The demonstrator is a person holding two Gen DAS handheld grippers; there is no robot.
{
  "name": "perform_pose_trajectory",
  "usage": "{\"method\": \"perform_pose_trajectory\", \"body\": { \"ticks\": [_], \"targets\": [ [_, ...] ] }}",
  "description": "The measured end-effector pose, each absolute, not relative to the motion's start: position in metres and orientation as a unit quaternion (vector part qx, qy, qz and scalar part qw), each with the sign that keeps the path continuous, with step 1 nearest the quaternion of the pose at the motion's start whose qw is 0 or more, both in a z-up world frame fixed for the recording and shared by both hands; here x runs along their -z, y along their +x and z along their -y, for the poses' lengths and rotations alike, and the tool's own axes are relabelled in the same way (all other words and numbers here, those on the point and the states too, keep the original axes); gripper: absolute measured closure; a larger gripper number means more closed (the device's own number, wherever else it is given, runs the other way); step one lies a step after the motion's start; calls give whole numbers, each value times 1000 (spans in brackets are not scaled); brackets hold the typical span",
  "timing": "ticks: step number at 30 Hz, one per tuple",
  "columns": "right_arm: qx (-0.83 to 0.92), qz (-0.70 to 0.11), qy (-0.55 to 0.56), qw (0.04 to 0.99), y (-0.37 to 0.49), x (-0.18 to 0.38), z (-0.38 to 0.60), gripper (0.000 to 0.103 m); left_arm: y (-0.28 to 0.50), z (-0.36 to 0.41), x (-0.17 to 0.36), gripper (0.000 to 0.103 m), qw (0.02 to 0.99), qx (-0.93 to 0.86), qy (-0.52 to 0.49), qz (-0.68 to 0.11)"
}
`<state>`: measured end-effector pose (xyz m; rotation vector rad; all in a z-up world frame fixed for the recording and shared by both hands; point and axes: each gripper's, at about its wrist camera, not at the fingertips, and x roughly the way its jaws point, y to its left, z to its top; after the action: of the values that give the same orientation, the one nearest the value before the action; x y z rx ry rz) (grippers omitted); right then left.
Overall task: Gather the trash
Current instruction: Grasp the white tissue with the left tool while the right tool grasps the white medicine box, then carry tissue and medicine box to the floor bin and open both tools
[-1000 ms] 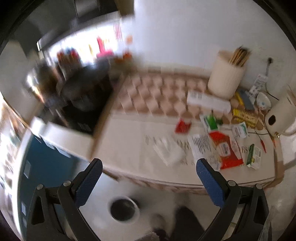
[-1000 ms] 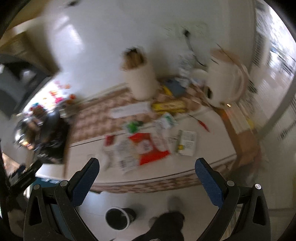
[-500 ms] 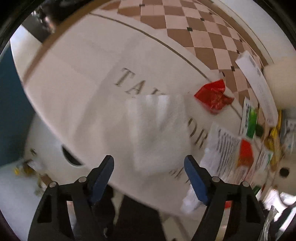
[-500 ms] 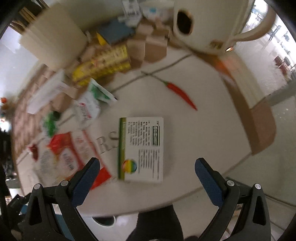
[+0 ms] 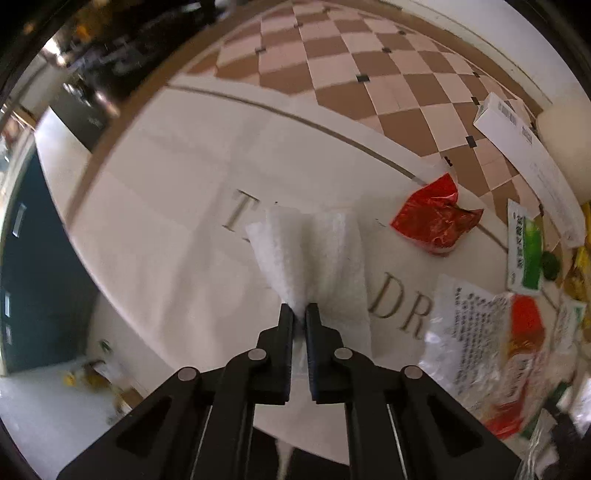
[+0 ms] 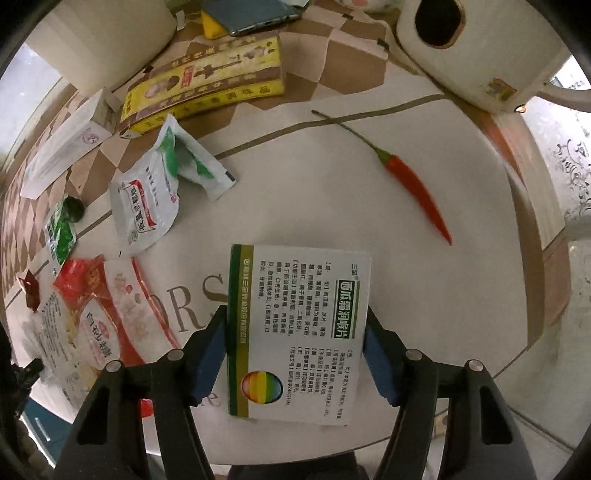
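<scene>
Left gripper [image 5: 299,314] jaws pinched nearly together on the near edge of a white tissue [image 5: 314,254]; the tissue bunches up at the tips and fans out away from them over the round table [image 5: 177,206], covering part of the printed lettering. Right of the tissue: crumpled red wrapper [image 5: 434,221], apart from it, then a clear printed bag [image 5: 469,332] near the table edge, a green-and-white sachet [image 5: 524,251] and a long white box [image 5: 532,155] on the checkered part. Right gripper [image 6: 295,350] jaws spread about the width of a green-and-white medicine box [image 6: 299,332], blue pads [image 6: 210,354] against both long sides, box lying flat on the table [image 6: 332,192] with its near end sticking back between the fingers; looks gripped, lift-off can't be judged. Left of that box: red-and-white snack bag [image 6: 107,306], small green packet [image 6: 59,229], white sachet with red print [image 6: 147,210], torn green-and-white sachet [image 6: 195,162]. Beyond it: yellow carton [image 6: 203,81] and a cream tub [image 6: 107,33]. Right of the box: red chili [image 6: 413,184] with long stem, well apart, and a white kettle [image 6: 476,51] at the far right rim.
</scene>
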<state>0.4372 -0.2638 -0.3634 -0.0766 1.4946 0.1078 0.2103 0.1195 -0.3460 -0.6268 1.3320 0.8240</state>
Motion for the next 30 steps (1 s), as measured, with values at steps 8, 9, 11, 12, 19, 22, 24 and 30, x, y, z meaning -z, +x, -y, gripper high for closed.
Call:
{"method": "perform_pose_trajectory", "body": {
  "ticks": [8, 9, 11, 12, 19, 22, 24, 30],
  "targets": [
    [-87, -634, -53, 767, 416, 304, 236, 34, 169, -102, 271, 99, 713, -393, -219, -538],
    [-104, -623, -62, 773, 410, 292, 225, 34, 157, -107, 266, 99, 718, -396, -218, -529],
    [-137, -606, -74, 780, 392, 272, 203, 34, 131, -111, 249, 99, 725, -404, -222, -512],
    [-162, -594, -85, 783, 379, 262, 188, 34, 116, -115, 242, 99, 726, -410, -225, -505],
    [-320, -560, -133, 753, 266, 222, 85, 34, -2, -144, 241, 99, 697, -468, -265, -474],
    [-378, -559, -161, 721, 200, 235, 44, 34, -66, -155, 262, 99, 666, -488, -302, -476],
    [-418, -561, -193, 688, 146, 254, 10, 34, -105, -163, 283, 99, 644, -498, -327, -479],
    [-478, -577, -264, 607, 25, 352, -56, 34, -210, -191, 405, 99, 573, -491, -436, -491]
  ]
}}
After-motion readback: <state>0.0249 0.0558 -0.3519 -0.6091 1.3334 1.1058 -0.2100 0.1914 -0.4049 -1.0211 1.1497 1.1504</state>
